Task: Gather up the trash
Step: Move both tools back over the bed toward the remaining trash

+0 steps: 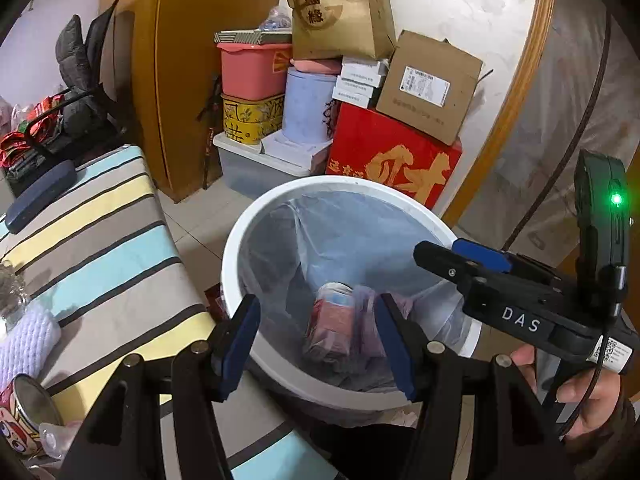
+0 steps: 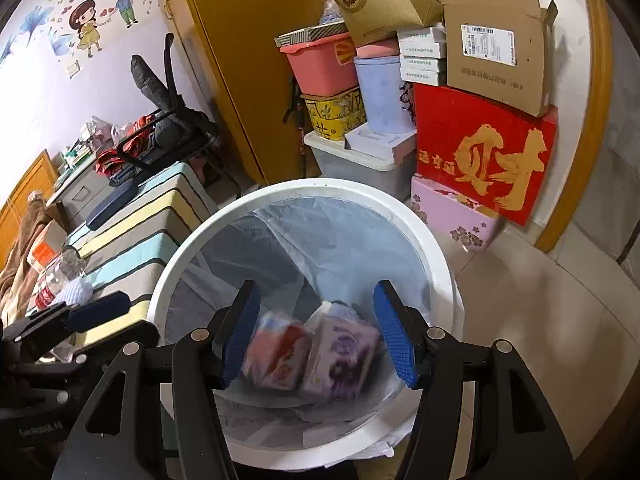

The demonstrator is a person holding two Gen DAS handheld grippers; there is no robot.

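Observation:
A white round trash bin [image 1: 240, 240] with a clear liner stands on the floor beside the striped table; it also shows in the right wrist view [image 2: 440, 264]. A red carton [image 1: 334, 320] and a pale purple carton [image 1: 370, 312] lie in its bottom. In the right wrist view the red carton [image 2: 276, 354] and the purple carton [image 2: 342, 360] look blurred inside the bin. My left gripper [image 1: 318, 346] is open and empty above the bin. My right gripper [image 2: 318, 332] is open over the bin mouth; it shows from the side in the left wrist view [image 1: 448, 258].
A striped table [image 1: 104, 240] stands left of the bin, with a can [image 1: 24, 412], a dark case [image 1: 40, 196] and a plastic bottle [image 2: 60, 272] on it. Stacked boxes, with a red box [image 1: 394, 164] in front, stand behind the bin by the wall.

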